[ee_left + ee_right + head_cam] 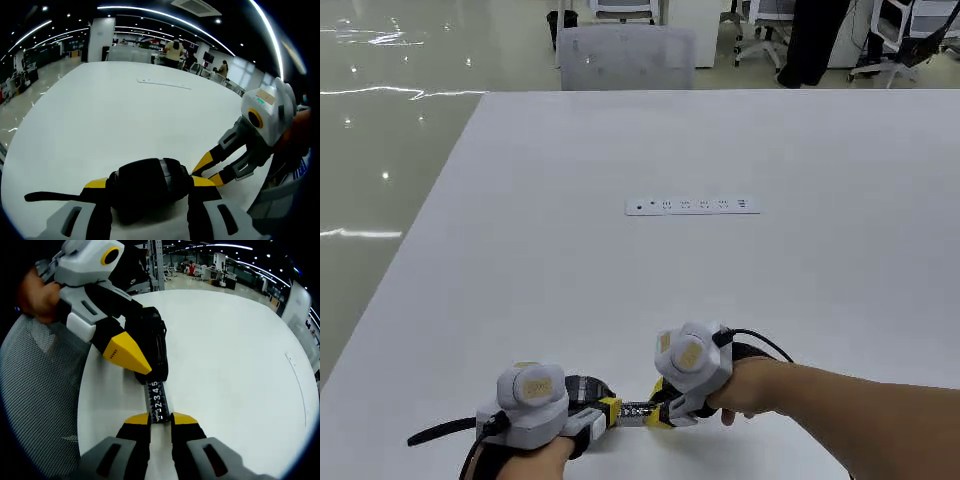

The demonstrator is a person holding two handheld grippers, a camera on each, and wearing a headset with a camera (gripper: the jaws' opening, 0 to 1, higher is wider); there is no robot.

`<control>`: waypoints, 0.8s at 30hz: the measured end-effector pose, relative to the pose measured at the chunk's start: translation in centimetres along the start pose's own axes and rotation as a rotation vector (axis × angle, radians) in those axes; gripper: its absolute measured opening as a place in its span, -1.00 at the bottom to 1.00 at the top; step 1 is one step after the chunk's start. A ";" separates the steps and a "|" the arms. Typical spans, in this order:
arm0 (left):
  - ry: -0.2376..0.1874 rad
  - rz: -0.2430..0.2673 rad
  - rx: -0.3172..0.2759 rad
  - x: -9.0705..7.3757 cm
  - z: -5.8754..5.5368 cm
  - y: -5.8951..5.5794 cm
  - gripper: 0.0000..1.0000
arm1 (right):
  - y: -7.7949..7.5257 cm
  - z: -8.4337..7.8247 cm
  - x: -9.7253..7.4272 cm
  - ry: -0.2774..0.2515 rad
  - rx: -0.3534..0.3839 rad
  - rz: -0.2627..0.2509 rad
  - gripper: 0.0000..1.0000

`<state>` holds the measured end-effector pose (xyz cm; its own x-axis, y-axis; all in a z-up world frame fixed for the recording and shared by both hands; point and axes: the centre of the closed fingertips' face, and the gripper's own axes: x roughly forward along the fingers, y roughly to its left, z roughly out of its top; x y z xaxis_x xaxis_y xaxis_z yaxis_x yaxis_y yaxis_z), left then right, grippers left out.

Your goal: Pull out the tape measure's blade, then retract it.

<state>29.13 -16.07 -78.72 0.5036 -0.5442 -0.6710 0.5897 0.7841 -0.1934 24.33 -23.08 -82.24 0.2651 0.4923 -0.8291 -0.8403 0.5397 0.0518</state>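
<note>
Tape measure (152,337) in L gripper (149,184); R gripper (160,419) pinches blade (156,400).

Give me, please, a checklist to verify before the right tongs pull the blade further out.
1. Left tongs shut on the tape measure case: ok.
2. Right tongs shut on the blade near its end: ok.
3. Blade flat and untwisted, numbers up: ok.
4. Pull path over the table, power strip far off: ok.
5. Whether the blade is locked: cannot tell.
</note>
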 end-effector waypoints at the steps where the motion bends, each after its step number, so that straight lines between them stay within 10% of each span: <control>1: 0.000 -0.001 0.001 0.0 0.0 0.0 0.15 | 0.1 0.1 -0.1 0.000 0.002 0.000 -0.73; 24: 0.003 -0.003 -0.005 0.1 0.1 0.0 0.15 | 0.2 1.9 1.1 -0.038 0.005 0.013 -0.73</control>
<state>29.21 -16.16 -78.70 0.5003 -0.5455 -0.6724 0.5878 0.7842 -0.1988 25.29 -21.13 -82.08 0.2721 0.5248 -0.8066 -0.8416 0.5362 0.0650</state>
